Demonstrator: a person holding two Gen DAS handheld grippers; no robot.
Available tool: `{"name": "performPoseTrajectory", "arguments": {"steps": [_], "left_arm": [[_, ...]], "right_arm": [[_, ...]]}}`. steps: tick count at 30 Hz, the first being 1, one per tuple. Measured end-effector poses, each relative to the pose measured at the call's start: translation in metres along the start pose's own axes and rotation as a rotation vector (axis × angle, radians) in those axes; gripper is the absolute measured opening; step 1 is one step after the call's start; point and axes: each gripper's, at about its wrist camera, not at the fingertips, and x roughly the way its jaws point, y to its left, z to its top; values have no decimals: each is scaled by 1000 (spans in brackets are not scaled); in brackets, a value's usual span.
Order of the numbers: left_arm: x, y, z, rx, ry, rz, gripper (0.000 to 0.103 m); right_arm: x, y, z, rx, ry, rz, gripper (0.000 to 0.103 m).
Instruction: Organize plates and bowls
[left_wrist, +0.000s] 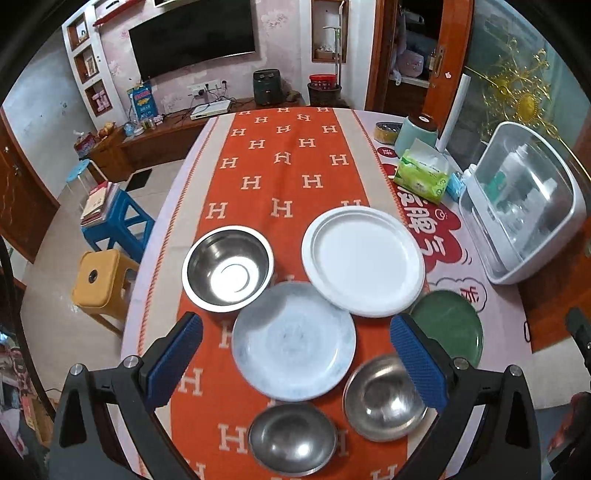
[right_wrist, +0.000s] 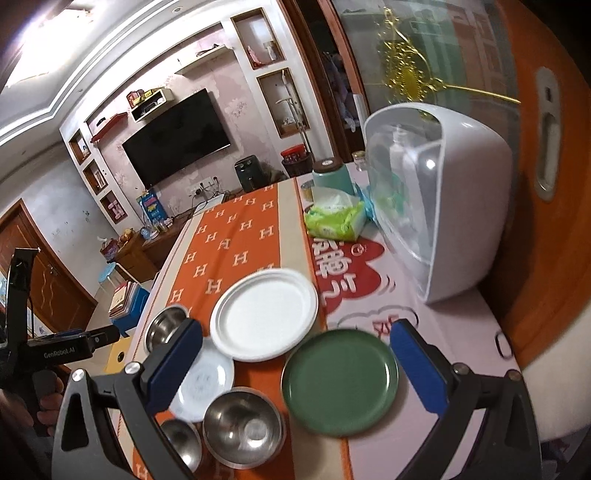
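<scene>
Steel bowls (left_wrist: 228, 269) ahead of fingers (left_wrist: 173, 356): polished, mirror-bright. White plate (left_wrist: 364, 260) matt. Green plate (right_wrist: 340, 380) glossy glaze. Runner (left_wrist: 280, 166) woven cloth.

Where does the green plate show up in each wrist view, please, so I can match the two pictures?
Left wrist view: the green plate lies at lower right, partly hidden behind the left gripper's right blue pad, just off the orange runner.
Right wrist view: the green plate sits low and centre, in full view between the open fingers.
Shared landmark: the white plate, which lies just beyond it on the table in both views.
</scene>
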Motion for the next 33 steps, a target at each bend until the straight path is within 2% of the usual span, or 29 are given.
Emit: {"name": "performPoseTrajectory", "arguments": {"steps": [7, 13, 18, 23, 28, 33], "left_arm": [[45, 1, 31, -17, -8, -57, 101], [94, -2, 45, -13, 5, -119, 101], [129, -5, 46, -19, 21, -131, 101], [162, -6, 44, -28, 48, -165, 101], [190, -9, 41, -23, 74, -170, 100], [222, -6, 39, -69, 147, -185, 94]], "right_arm": [[48, -2, 18, -19, -12, -6, 102], [90, -6, 20, -47, -12, 35, 102], [125, -14, 11, -19, 14, 91, 102], [161, -25, 1, 26, 56, 114, 102], [192, -35, -12, 82, 111, 122, 101], [216, -41, -24, 111, 172, 134, 90]]}}
